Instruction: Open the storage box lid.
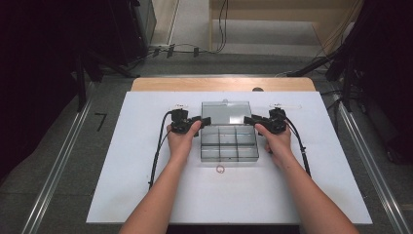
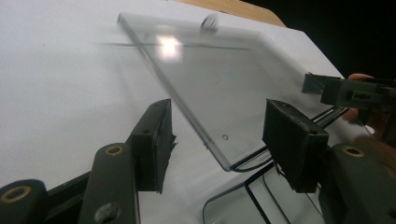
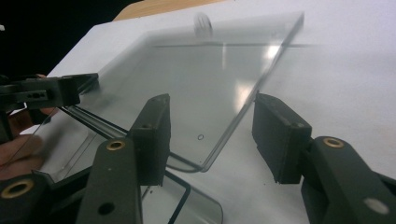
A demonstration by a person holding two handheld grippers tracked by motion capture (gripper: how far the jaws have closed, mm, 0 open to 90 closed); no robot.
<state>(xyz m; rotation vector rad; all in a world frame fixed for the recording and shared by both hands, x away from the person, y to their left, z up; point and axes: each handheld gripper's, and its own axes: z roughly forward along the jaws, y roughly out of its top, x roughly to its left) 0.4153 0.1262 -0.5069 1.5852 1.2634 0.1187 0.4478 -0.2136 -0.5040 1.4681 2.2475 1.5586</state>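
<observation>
High view: a clear plastic box (image 1: 229,144) with divided compartments sits in the middle of a white board (image 1: 146,195), its lid (image 1: 226,112) swung open and lying back flat on the board on the far side. The left gripper (image 1: 203,120) is at the lid's left edge, near the hinge line, and the right gripper (image 1: 247,119) is at the lid's right edge, mirror fashion; each is held in a hand (image 1: 181,140) that rests beside the box. A small ring (image 1: 220,169) lies on the board just in front of the box, apart from both grippers.

Left gripper view: the jaws stand partly apart with the near corner of the lid (image 2: 219,93) between them; neither pad (image 2: 154,142) presses on the plastic, a gap showing on each side. The right gripper (image 2: 322,86) appears beyond the lid.

Right gripper view: the jaws likewise stand partly apart astride the lid's (image 3: 210,88) other near corner, the pads (image 3: 278,135) clear of its edge; the left gripper (image 3: 77,84) shows across the lid
</observation>
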